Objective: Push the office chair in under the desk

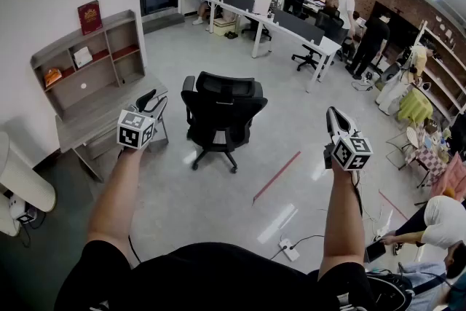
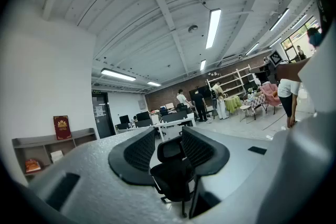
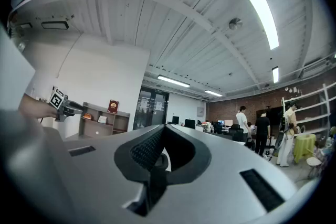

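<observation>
A black office chair (image 1: 220, 113) stands on the open floor, just right of the grey desk (image 1: 87, 129), which sits against the left wall. My left gripper (image 1: 154, 101) is raised near the desk's corner, to the left of the chair and clear of it. Its jaws are open and empty. In the left gripper view the chair (image 2: 173, 173) shows through the gap between that gripper's (image 2: 169, 131) jaws. My right gripper (image 1: 332, 113) is held up to the right of the chair, well away from it. In the right gripper view its (image 3: 161, 126) jaws are shut with nothing between them.
A grey shelf unit (image 1: 91, 58) with a red book stands on the desk. A red tape line (image 1: 277, 177) and a power strip (image 1: 290, 251) with cables lie on the floor on the near side of the chair. Long white desks (image 1: 280, 27), other chairs and several people fill the back and right.
</observation>
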